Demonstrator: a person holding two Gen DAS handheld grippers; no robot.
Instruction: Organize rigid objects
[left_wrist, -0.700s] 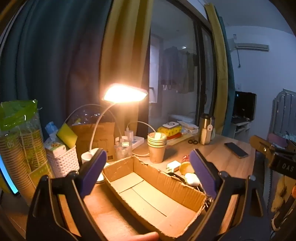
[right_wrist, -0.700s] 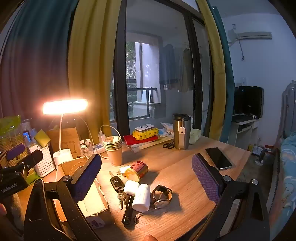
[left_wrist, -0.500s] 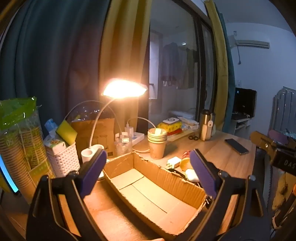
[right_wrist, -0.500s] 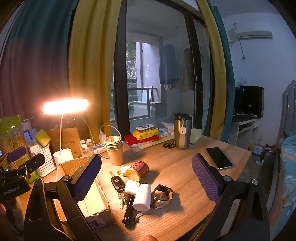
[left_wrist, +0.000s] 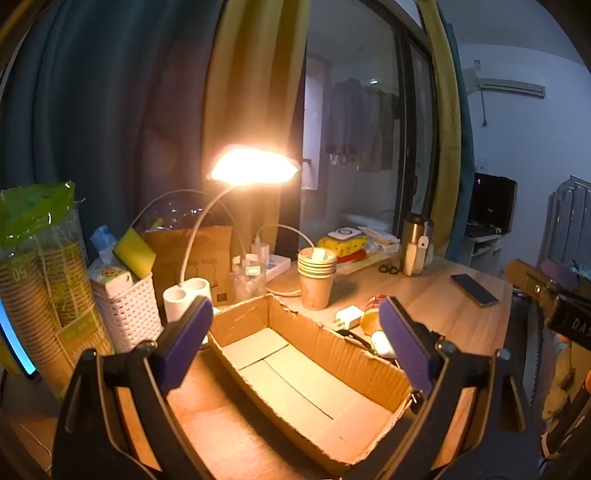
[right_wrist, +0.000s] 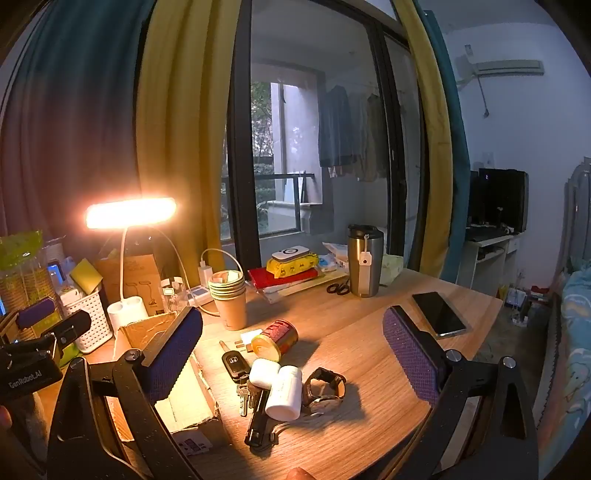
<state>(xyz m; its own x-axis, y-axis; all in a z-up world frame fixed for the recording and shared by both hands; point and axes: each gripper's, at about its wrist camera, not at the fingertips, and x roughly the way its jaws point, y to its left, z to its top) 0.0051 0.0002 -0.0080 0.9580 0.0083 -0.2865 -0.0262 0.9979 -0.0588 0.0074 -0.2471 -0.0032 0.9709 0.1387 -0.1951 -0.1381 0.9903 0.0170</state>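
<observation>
On the wooden desk (right_wrist: 369, 347), under a lit lamp (right_wrist: 131, 212), the two views split the scene. The left wrist view looks down into an open cardboard box (left_wrist: 306, 373) with nothing in it; the left gripper (left_wrist: 295, 332) hangs over it, jaws spread wide and holding nothing. The right wrist view shows what the box wall mostly hides from the left — a cluster of small things just right of the box: one tipped can (right_wrist: 275, 339), one car key (right_wrist: 233, 363), one white case (right_wrist: 264, 373), one white bottle (right_wrist: 284, 391) lying on its side, one watch (right_wrist: 327, 386) and one dark pen-like tool (right_wrist: 258, 421). The right gripper (right_wrist: 291, 354) hovers above them, jaws fully apart, gripping nothing. Farther back stand one stack of paper cups (right_wrist: 228, 295), one steel tumbler (right_wrist: 364, 260) and one phone (right_wrist: 439, 314). Against the earlier frames, the left view sits slightly higher over the box — the objects lie as before.
</observation>
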